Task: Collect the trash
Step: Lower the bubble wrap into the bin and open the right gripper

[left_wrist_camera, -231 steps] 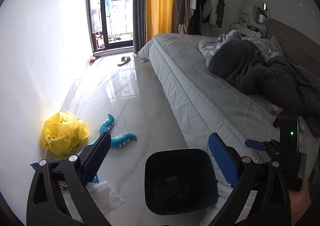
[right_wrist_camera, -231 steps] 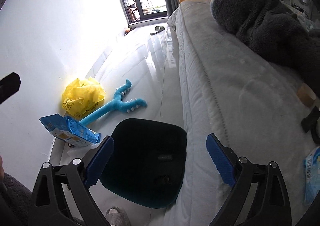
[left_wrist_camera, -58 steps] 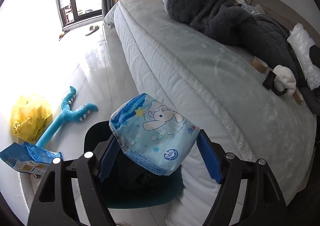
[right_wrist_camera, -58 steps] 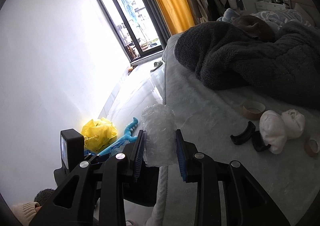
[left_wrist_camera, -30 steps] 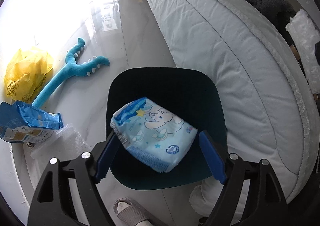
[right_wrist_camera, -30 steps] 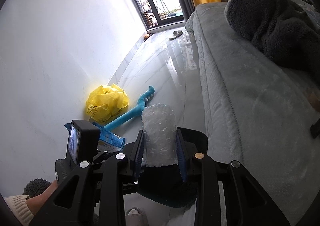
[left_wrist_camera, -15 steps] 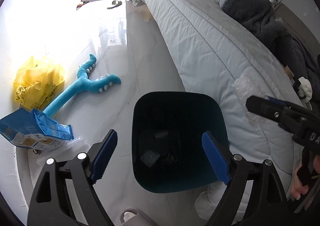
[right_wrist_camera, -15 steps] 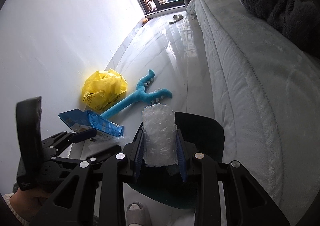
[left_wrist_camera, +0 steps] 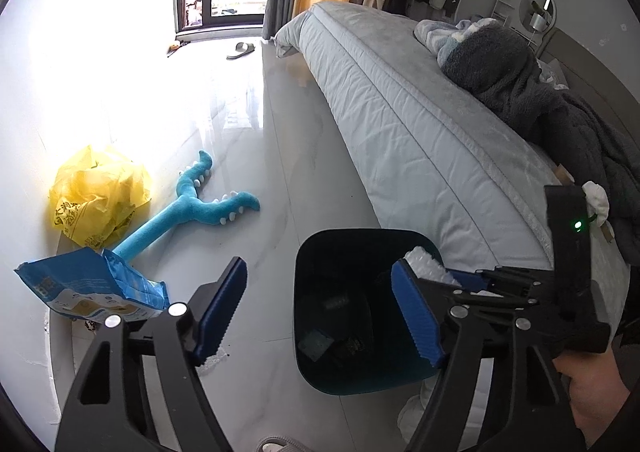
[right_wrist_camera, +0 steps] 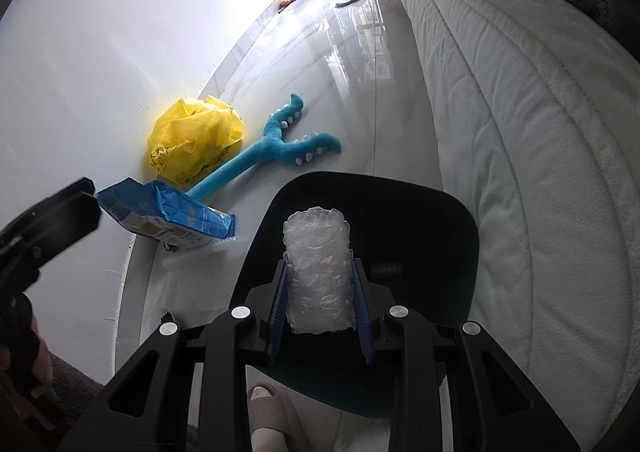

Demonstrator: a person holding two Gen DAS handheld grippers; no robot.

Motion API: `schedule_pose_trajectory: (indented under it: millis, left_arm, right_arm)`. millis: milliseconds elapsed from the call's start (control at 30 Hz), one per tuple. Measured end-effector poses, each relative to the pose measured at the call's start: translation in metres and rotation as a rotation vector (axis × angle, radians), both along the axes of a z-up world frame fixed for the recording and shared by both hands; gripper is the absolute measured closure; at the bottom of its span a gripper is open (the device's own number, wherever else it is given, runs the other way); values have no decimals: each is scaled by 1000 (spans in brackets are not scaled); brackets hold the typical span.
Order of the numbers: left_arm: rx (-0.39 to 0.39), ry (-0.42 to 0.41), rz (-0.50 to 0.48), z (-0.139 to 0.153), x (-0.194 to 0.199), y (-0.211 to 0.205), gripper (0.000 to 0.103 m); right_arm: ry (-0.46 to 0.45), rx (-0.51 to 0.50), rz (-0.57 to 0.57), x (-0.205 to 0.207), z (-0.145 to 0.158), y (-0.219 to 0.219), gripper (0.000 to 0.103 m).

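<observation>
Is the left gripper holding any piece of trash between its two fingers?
No, the left gripper has nothing between its closing jaws; only the floor and the dark bin show through the gap.

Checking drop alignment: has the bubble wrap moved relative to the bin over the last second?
Yes. The bubble wrap, clamped in the right hand-held gripper, now sits over the dark bin opening; a second ago it only overlapped the bin's near rim.
</observation>
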State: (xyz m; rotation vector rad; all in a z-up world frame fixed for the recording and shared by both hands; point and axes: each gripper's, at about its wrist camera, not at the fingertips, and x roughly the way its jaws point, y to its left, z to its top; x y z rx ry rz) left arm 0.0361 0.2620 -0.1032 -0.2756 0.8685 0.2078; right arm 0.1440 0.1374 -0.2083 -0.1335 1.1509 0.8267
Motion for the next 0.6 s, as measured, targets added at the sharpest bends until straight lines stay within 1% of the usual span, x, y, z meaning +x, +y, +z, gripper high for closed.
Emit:
schedule_pose_trajectory:
  millis: [200,433,600]
  left_arm:
    - [48,-74,0,24,-9,-1,27]
    - [69,-132,-5,46,-14,-5,27]
    - [60,-153,-9,55,-18,-5,27]
  right_arm:
    - [23,-46,9,-4,-19,9,72]
    - [41,-90,10,-4,-37,13,71]
    - [51,-113,13,-4,-45,13,69]
